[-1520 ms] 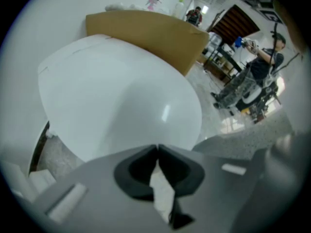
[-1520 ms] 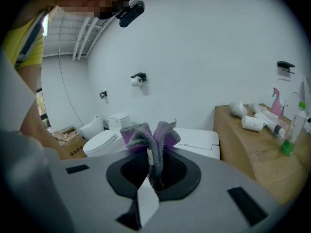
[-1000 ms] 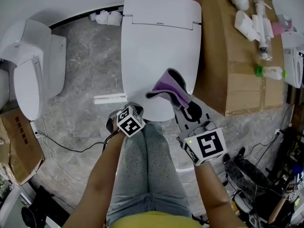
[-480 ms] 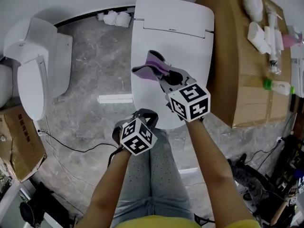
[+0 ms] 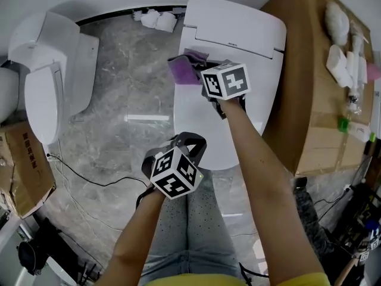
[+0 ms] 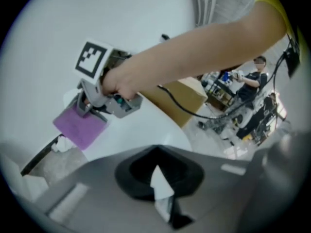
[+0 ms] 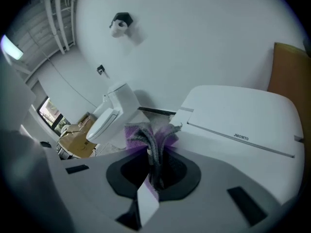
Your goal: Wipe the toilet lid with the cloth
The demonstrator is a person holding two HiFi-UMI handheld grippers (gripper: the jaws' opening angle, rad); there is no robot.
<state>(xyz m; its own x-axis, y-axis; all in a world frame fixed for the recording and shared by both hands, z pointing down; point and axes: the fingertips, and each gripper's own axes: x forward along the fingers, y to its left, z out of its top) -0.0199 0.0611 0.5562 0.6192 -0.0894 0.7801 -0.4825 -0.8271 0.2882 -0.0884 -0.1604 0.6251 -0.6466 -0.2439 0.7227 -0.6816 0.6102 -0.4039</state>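
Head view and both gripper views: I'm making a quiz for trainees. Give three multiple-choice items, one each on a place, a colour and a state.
1. Where is the cloth? A on the floor; B in the right gripper, at the toilet lid; C on the cardboard box.
2. Its colour? A green; B yellow; C purple.
3. Left gripper: A shut, empty; B wide open; C shut on cloth.
B: its jaws pinch it. C: purple in all views. A: jaws together, nothing between.

grey speckled trousers (image 5: 190, 219), yellow top (image 5: 196, 277), black-and-white marker cube (image 5: 172, 173) atop the grey left gripper (image 6: 159, 186), another atop the right gripper (image 7: 150, 171)
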